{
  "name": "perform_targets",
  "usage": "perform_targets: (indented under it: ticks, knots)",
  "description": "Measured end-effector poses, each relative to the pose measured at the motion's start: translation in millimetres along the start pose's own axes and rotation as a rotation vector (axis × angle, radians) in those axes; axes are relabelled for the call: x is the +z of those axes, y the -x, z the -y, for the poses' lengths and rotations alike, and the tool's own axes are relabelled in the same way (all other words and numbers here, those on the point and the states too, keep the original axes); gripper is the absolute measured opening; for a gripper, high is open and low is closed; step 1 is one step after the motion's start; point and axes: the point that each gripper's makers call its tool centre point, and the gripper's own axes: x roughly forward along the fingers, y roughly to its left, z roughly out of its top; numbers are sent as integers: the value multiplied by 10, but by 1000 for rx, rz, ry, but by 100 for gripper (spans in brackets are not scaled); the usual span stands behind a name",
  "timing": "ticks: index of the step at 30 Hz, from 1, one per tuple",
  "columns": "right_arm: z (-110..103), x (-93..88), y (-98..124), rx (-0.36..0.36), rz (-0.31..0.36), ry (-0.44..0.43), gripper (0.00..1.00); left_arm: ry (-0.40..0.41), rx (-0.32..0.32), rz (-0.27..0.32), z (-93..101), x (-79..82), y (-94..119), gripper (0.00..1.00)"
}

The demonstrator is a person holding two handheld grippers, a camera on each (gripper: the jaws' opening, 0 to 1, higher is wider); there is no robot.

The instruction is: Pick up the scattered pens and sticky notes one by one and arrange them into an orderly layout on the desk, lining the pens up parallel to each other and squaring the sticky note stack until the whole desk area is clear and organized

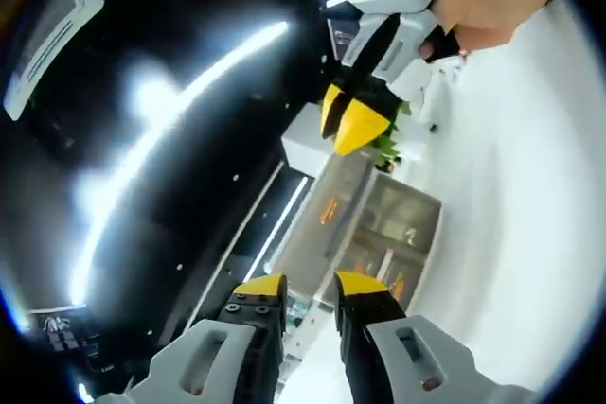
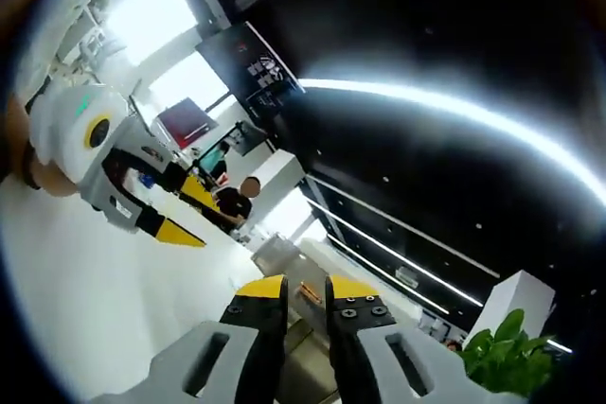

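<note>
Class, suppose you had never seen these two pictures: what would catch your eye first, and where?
The bright curved light strip sweeping across the dark ceiling. Next, the right gripper, yellow-tipped and held by a hand, at the top of the left gripper view. The left gripper shows at left in the right gripper view.

From my left gripper view, the right gripper (image 1: 352,126) hangs just above the shelf unit (image 1: 379,234), with a potted plant (image 1: 390,144) perched on it.
</note>
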Motion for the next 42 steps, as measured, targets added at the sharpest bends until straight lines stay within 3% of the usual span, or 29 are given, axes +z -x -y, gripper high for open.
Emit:
perform_targets:
  ticks: [9, 30, 42]
  knots:
    - [15, -143, 2, -3, -22, -78, 17, 36, 35, -16, -70, -69, 25, 25]
    - [-67, -230, -39, 25, -32, -104, 17, 63, 65, -54, -158, -191, 37, 29]
    - [-44, -150, -18, 15, 5, -121, 17, 89, 83, -54, -213, -212, 53, 29]
